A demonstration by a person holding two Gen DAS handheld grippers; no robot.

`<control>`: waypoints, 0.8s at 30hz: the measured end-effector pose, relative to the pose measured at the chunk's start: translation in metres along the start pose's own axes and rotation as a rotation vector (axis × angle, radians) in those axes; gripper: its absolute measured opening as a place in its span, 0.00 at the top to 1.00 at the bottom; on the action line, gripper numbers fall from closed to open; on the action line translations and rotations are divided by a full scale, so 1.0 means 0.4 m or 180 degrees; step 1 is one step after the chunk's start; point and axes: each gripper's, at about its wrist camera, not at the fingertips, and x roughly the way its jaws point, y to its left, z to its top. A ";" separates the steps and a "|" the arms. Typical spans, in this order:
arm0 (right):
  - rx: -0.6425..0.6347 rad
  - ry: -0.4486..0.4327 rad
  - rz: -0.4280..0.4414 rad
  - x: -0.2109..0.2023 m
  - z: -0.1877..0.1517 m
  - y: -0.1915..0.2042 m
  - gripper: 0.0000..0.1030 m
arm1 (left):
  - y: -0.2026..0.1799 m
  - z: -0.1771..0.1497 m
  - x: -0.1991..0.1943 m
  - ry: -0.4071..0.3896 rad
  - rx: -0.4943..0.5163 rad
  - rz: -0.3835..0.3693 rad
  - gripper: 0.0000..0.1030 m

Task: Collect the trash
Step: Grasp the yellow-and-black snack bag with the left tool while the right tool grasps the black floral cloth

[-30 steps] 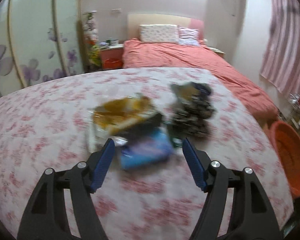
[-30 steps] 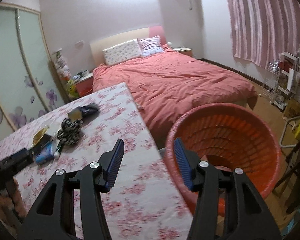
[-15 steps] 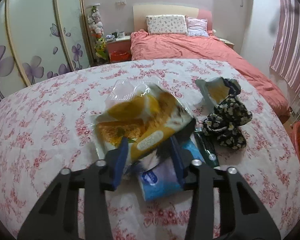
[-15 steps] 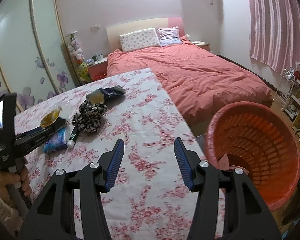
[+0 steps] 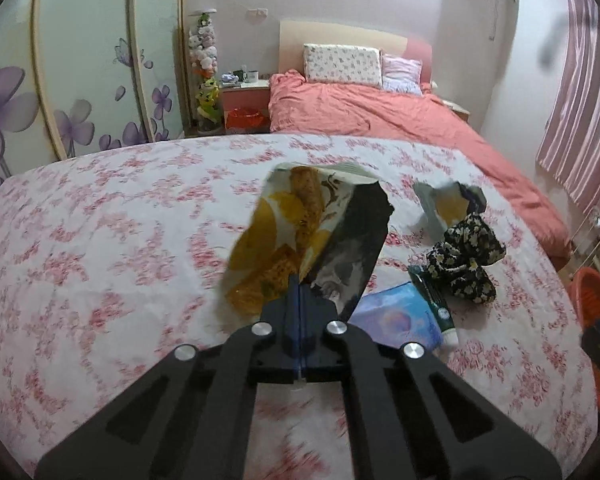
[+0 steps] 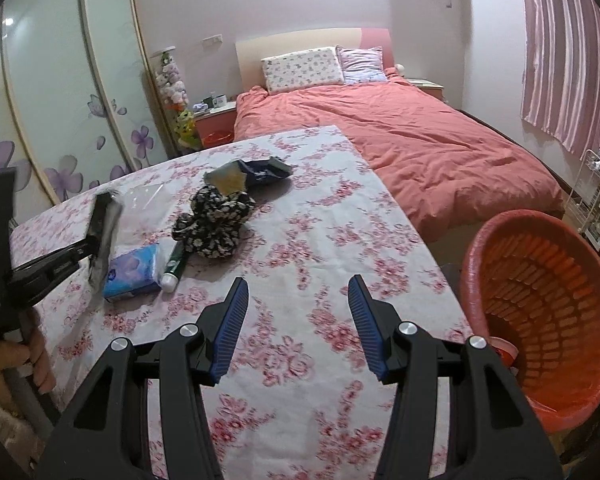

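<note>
Left tool [image 5: 300, 280] pinches a snack bag [image 5: 308, 240] above the worktop [image 5: 100, 240].
The orange basket [image 6: 540, 300] stands at 3 o'clock of the worktop. At 10 o'clock of the right tool [image 6: 296, 320], whose fingers are spread with nothing between, lie a tissue pack [image 6: 134, 270], a tube [image 6: 174, 264] and a second wrapper [image 6: 252, 174].

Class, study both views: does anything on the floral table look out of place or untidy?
Yes. A torn wrapper, tissue pack and tube lie jumbled around a floral cloth. The left tongs pinch a crumpled snack bag.
</note>
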 end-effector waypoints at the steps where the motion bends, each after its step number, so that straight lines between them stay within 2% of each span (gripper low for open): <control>1: -0.0003 -0.0001 0.0026 0.008 0.006 0.009 0.49 | 0.010 0.000 -0.011 -0.0016 -0.0021 -0.0003 0.99; 8: 0.0065 0.0042 0.0251 0.089 0.068 0.081 0.49 | 0.094 -0.002 -0.094 -0.0146 -0.0180 -0.0030 0.99; 13: 0.0090 0.0078 0.0238 0.167 0.109 0.129 0.49 | 0.140 0.005 -0.134 -0.0230 -0.0268 -0.0068 0.99; 18: 0.0228 0.0299 0.0232 0.250 0.132 0.137 0.49 | 0.165 0.009 -0.153 -0.0275 -0.0308 -0.0085 0.99; 19: 0.0244 0.0375 0.0219 0.265 0.127 0.135 0.58 | 0.167 0.009 -0.153 -0.0275 -0.0312 -0.0095 0.99; 20: 0.0253 0.0452 0.0211 0.273 0.118 0.130 0.79 | 0.167 0.009 -0.154 -0.0271 -0.0318 -0.0110 0.99; 21: 0.0261 0.0519 0.0210 0.278 0.107 0.124 0.88 | 0.168 0.008 -0.155 -0.0270 -0.0318 -0.0117 0.99; 24: 0.0226 0.0434 0.0171 0.250 0.086 0.109 0.93 | 0.164 0.005 -0.154 -0.0258 -0.0313 -0.0147 0.99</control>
